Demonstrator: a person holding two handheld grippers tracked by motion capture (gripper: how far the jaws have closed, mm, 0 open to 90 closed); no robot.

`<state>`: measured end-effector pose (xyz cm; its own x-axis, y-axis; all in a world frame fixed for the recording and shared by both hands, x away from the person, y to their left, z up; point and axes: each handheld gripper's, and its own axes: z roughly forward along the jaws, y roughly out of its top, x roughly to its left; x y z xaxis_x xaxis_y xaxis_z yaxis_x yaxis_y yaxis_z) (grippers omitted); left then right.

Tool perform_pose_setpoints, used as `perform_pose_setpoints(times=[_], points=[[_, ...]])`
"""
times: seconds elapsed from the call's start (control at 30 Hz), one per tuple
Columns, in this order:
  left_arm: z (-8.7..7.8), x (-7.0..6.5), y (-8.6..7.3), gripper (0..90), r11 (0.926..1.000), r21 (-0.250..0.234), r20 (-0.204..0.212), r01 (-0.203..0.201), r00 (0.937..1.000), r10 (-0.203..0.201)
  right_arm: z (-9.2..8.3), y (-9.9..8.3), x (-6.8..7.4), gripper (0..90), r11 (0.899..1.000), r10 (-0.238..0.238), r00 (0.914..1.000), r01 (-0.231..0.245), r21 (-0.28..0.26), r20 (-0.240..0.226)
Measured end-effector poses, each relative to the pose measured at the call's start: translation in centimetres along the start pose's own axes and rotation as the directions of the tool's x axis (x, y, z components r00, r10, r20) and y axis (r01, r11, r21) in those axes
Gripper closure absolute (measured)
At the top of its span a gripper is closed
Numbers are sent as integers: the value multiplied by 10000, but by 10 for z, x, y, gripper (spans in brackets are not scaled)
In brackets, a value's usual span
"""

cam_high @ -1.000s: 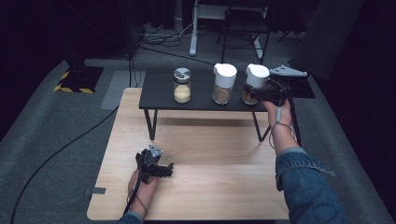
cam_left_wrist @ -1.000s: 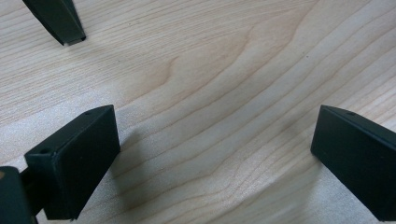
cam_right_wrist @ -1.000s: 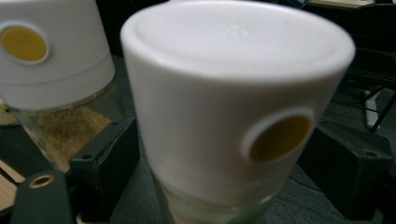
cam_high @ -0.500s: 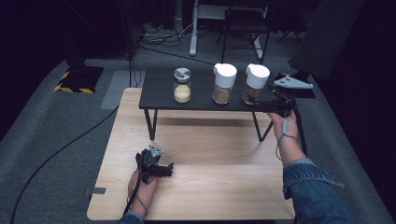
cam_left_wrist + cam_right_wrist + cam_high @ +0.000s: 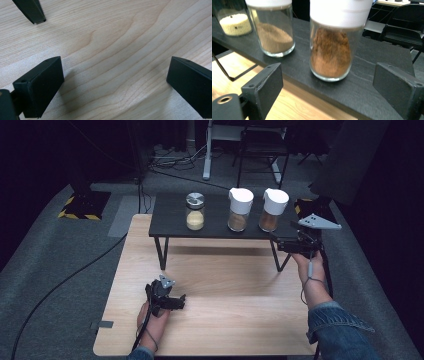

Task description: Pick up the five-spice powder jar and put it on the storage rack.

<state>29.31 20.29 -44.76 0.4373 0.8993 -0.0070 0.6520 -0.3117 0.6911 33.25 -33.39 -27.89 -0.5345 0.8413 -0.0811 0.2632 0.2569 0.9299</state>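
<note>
High view: a low black shelf [image 5: 215, 227] stands on the light wooden desk [image 5: 235, 300] in the upper middle of the frame. On it, left to right, stand a metal-lidded jar of pale grains [image 5: 195, 211], a white-capped jar of tan powder [image 5: 239, 209] and a white-capped jar of reddish-brown spice [image 5: 273, 210]. The right tongs [image 5: 280, 241] sit at the right of the frame, just below and right of the spice jar, near the shelf's right end, clear of the jar. The left tongs [image 5: 176, 301] rest low on the desk at lower left, well apart from the shelf.

Left gripper view: the left tongs [image 5: 113, 82] stand wide over bare wood, nothing between them; a black shelf leg [image 5: 32, 11] shows at upper left.

Right gripper view: the right tongs [image 5: 337, 90] have just been opening and now stand wide, empty, with the spice jar [image 5: 332, 45] beyond them at centre, upright on the shelf [image 5: 367, 82]. The tan jar [image 5: 273, 30] is to its left, the pale jar [image 5: 232, 18] at the upper left corner.
</note>
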Motion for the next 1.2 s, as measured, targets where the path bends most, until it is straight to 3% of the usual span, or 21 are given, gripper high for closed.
perform_pose_setpoints(times=[0.57, 1.2], points=[[0, 0, 0, 9, 10000, 5, -8, 2, 10000, -2, -4, -51, 0, 89, 9977, 450, 9983, -430, 522, -373], [0, 0, 0, 8, 10000, 1, -10, 8, 10000, -8, 3, -119, 5, 88, 9808, 774, 9959, -676, 1831, -470]])
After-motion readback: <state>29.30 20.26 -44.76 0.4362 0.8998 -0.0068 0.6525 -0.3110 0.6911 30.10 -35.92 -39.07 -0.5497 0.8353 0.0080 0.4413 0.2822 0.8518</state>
